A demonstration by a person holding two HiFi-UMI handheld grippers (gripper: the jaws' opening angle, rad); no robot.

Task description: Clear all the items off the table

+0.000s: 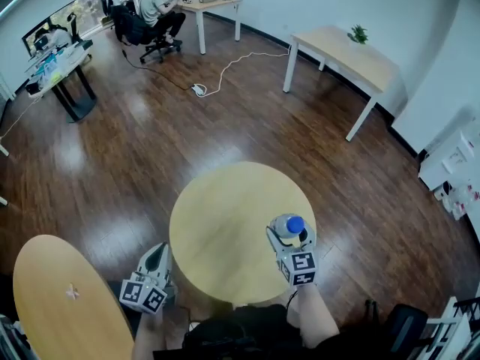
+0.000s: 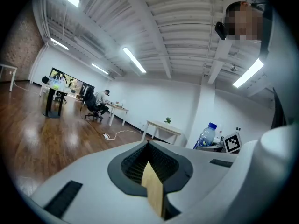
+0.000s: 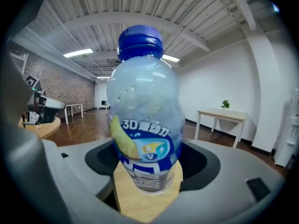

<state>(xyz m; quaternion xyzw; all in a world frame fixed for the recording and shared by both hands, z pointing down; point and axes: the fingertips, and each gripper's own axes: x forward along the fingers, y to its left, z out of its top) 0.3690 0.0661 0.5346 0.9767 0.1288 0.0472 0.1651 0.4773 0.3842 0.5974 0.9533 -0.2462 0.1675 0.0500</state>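
Note:
A clear plastic bottle (image 1: pixel 287 226) with a blue cap and a blue label stands upright at the right edge of the round wooden table (image 1: pixel 225 223). My right gripper (image 1: pixel 289 237) is shut on it from the near side. In the right gripper view the bottle (image 3: pixel 142 125) fills the middle, its base on the tabletop (image 3: pixel 140 203) between the jaws. My left gripper (image 1: pixel 159 252) hovers at the table's near left edge, shut and holding nothing. In the left gripper view only a thin strip of wood shows between the jaws, and the bottle (image 2: pixel 205 135) is off to the right.
A second oval wooden table (image 1: pixel 52 298) lies at the lower left. A white desk (image 1: pixel 345 55) with a small plant (image 1: pixel 358 34) stands at the back right. A person (image 1: pixel 154 10) sits at a far desk. A cable and power strip (image 1: pixel 199 90) lie on the floor.

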